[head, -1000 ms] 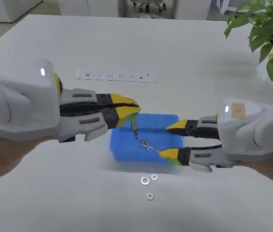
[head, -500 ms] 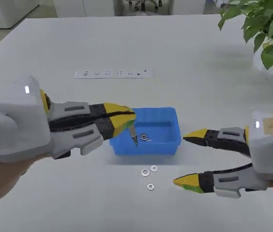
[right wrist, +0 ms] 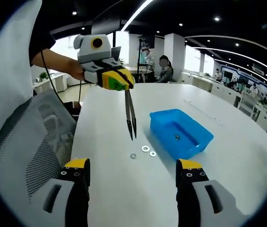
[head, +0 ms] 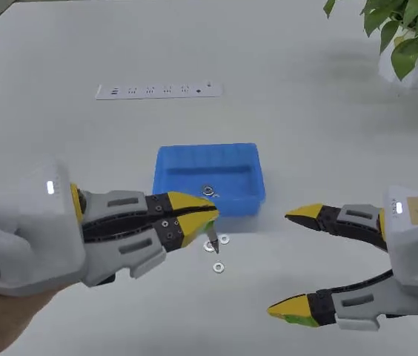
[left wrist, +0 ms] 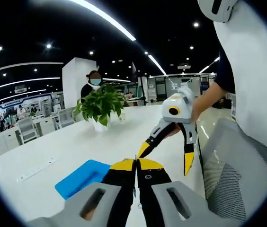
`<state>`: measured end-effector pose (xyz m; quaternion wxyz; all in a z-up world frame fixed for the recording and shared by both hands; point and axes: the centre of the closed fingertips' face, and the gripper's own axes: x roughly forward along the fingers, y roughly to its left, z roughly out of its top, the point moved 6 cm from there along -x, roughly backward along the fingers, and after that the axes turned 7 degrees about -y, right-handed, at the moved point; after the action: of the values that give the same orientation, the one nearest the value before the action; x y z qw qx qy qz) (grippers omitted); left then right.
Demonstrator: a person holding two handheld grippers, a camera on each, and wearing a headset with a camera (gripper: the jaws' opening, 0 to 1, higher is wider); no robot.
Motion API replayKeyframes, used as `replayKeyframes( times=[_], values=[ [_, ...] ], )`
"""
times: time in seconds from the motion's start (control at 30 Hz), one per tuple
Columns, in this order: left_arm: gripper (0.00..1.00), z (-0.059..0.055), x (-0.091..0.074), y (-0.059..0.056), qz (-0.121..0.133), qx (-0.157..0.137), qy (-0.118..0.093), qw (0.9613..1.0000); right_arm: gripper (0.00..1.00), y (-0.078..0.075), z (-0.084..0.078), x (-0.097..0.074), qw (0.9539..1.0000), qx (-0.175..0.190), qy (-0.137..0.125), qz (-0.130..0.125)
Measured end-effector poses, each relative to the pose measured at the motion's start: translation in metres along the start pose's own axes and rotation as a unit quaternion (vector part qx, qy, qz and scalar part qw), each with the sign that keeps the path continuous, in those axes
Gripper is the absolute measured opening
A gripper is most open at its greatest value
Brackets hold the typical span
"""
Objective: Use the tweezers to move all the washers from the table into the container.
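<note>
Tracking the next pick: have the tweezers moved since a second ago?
Yes. The tweezers, shut in the left gripper, were over the blue container; now they are in front of its near wall, by the loose washers.

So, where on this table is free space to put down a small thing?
Bare table lies between the power strip and the blue container, and wide to the container's right, toward the plant. It is crowded in front of the container: three washers, the tweezers and the left gripper.
</note>
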<state>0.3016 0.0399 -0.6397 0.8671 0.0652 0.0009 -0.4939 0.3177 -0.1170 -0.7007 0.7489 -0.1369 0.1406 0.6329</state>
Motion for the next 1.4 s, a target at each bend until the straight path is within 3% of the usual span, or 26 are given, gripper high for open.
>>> replayKeyframes(
  times=[0.23, 0.57, 1.4],
  values=[
    [0.04, -0.016, 0.002, -0.001, -0.003, -0.019, 0.013, 0.9997, 0.77, 0.004, -0.010, 0.000, 0.9999, 0.013, 0.007, 0.000],
    [0.04, -0.024, 0.009, 0.004, -0.018, -0.022, 0.025, 0.9993, 0.84, 0.012, -0.023, 0.004, 0.9989, 0.044, 0.011, 0.010],
    [0.04, -0.037, 0.012, 0.005, -0.029, -0.028, 0.032, 0.9987, 0.84, 0.023, -0.025, 0.020, 0.9970, 0.066, 0.015, 0.039]
  ],
)
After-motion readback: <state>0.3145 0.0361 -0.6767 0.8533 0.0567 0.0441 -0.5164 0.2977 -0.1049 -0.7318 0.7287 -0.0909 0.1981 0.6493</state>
